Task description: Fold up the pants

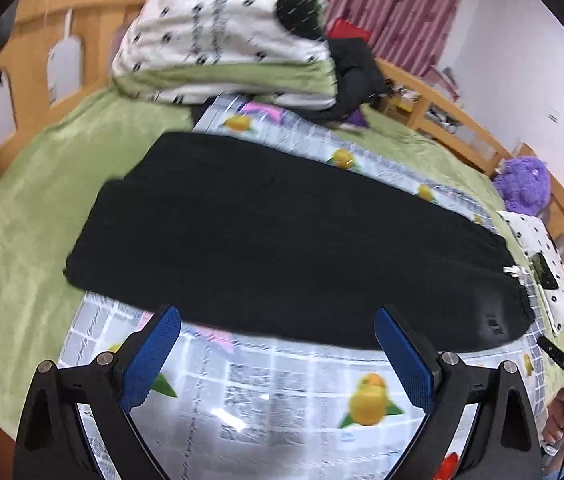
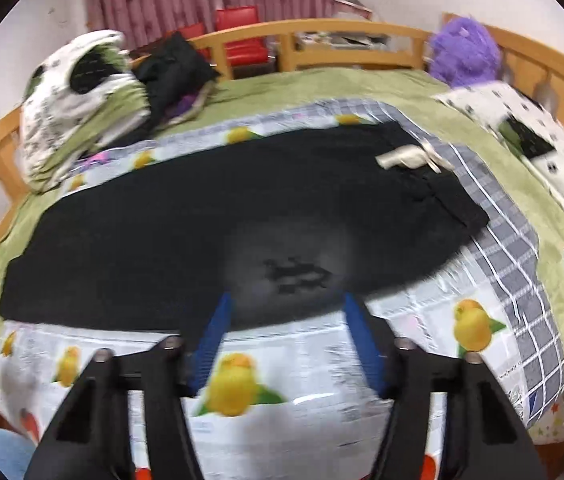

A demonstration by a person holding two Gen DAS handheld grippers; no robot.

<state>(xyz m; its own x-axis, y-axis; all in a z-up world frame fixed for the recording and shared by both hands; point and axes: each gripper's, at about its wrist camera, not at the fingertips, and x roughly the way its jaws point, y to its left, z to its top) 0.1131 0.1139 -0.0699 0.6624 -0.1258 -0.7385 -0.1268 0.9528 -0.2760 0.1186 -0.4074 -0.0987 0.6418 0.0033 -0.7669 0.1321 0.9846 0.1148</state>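
Observation:
Black pants [image 1: 282, 236] lie flat and lengthwise across a fruit-print plastic sheet [image 1: 282, 396] on the bed, legs to the left, waist with a white drawstring [image 1: 511, 271] to the right. My left gripper [image 1: 278, 320] is open and empty, hovering at the pants' near edge. In the right wrist view the pants [image 2: 202, 216] span the sheet [image 2: 301, 364], with a pale tag or pocket lining [image 2: 405, 158] at the waist. My right gripper [image 2: 285, 300] is open and empty, its fingertips at the pants' near edge.
A green blanket [image 1: 42, 184] covers the bed. A folded patterned quilt [image 1: 222, 40] and dark clothes [image 1: 357, 76] sit at the far side. A purple plush [image 2: 463, 50] and a dotted pillow [image 2: 533, 140] lie at the right. A wooden rail [image 2: 321, 32] surrounds the bed.

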